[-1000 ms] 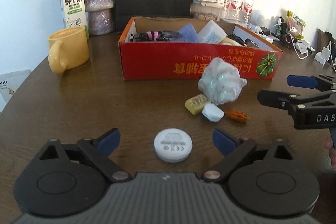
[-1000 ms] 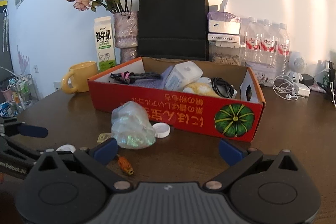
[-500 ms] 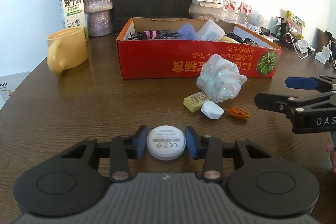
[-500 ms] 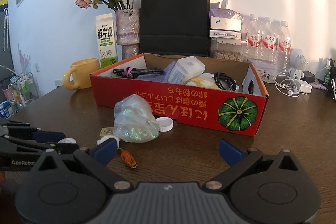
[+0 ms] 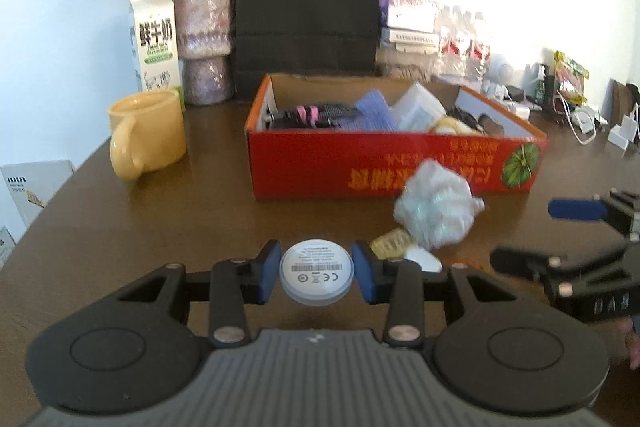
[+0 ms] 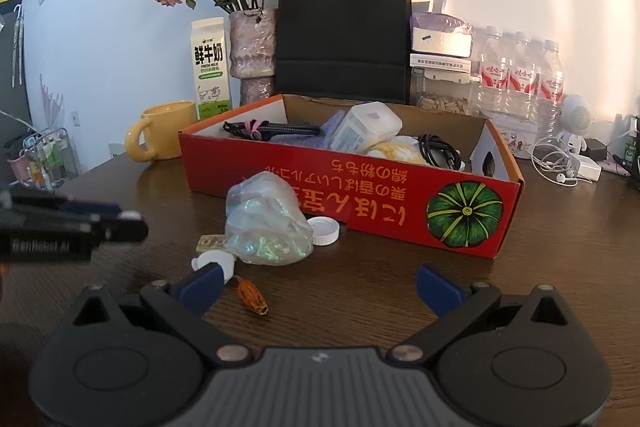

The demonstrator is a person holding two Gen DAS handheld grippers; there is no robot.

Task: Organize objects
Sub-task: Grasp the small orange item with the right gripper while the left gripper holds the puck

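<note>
Step in hand: picking up the white round disc (image 5: 316, 275), one of the loose items in front of the red cardboard box (image 5: 360, 163); judged as lift just begun, disc apparently raised off the brown table (image 5: 160, 227).
Left gripper (image 5: 316, 277): jaws just closed in, blue pads pressed on both sides of the disc, label face up.
Right gripper (image 6: 318, 283): jaws spread wide, nothing between them, hovering low over the table in front of the box.
Next move, as a judgement: carry the disc up and over the near wall of the box, release inside; grip on a thin rim calls for a level, steady lift so the disc does not slip.
Box contents: black bundle with a pink band (image 6: 264, 127) at the left end, purple cloth (image 5: 374, 113), clear lidded plastic tub (image 6: 366, 127), something yellowish (image 6: 394, 151), coiled black cable (image 6: 438, 149) toward the right end.
Left to clear, in front of the box: crumpled iridescent plastic wrap (image 6: 266, 223), white bottle cap (image 6: 325, 225) touching the box wall, small yellowish packet (image 5: 390, 243), small white piece (image 6: 214, 261), orange wrapped item (image 6: 252, 295).
Behind and left of the box: yellow mug (image 5: 146, 133), contents not visible; milk carton (image 5: 154, 39); vase of dried roses (image 5: 204, 41); black paper bag (image 5: 308, 11).
</note>
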